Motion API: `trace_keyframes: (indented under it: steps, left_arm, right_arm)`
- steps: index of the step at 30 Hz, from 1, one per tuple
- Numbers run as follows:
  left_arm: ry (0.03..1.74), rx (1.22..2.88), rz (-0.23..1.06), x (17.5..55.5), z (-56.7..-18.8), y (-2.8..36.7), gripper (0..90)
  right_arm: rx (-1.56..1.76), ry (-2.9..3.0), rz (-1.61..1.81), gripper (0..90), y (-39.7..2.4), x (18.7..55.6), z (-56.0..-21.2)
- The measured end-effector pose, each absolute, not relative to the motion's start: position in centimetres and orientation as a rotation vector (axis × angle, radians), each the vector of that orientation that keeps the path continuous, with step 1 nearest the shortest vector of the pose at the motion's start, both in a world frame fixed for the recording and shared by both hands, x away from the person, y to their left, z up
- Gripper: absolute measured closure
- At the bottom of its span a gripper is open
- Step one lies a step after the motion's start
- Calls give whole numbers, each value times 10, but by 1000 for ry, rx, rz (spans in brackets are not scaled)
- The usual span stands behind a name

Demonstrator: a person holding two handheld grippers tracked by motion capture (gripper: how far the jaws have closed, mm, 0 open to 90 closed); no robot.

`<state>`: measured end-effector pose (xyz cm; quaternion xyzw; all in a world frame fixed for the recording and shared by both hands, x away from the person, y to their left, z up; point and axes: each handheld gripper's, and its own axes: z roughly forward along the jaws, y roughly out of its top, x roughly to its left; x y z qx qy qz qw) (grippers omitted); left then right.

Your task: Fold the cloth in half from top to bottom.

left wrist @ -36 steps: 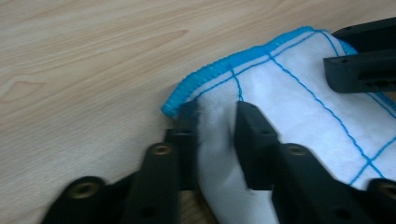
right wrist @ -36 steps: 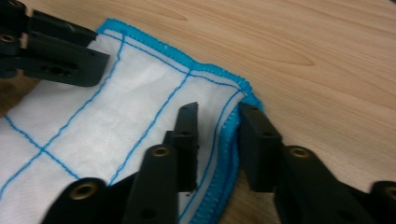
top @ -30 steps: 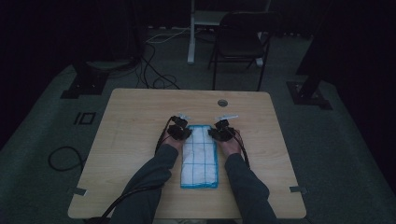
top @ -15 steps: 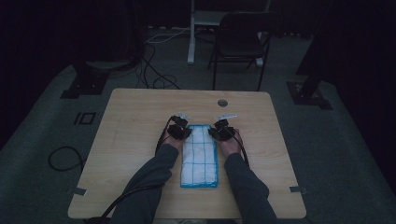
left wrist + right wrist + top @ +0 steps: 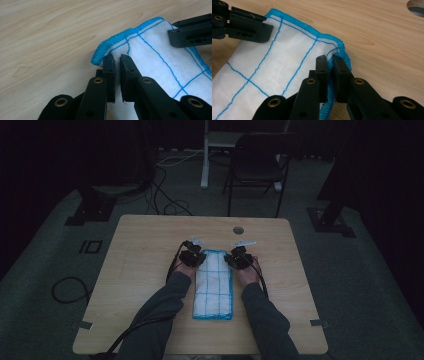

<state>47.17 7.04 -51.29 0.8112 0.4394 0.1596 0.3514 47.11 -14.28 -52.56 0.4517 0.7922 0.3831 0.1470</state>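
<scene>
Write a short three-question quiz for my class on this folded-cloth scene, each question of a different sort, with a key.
1. True or false: the left hand-held gripper is shut on a corner of the white folded cloth with blue stitched edging.
2. Where on the cloth does the right hand-held gripper grip? A) the near edge B) a far corner C) the middle
3. Fill in: the cloth lies on a light ______ table.

Key
1. True: its jaws pinch the blue-edged corner.
2. B: both grippers hold the far corners, one each.
3. Wooden.
</scene>
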Motion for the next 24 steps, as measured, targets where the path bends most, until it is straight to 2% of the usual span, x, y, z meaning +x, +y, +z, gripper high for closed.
trace_keyframes:
  steps: [24]
  left_arm:
    - [1094,2022,438,459,-487,69,842]
  right_arm:
    - [1246,2222,1180,846,-154,459,-508]
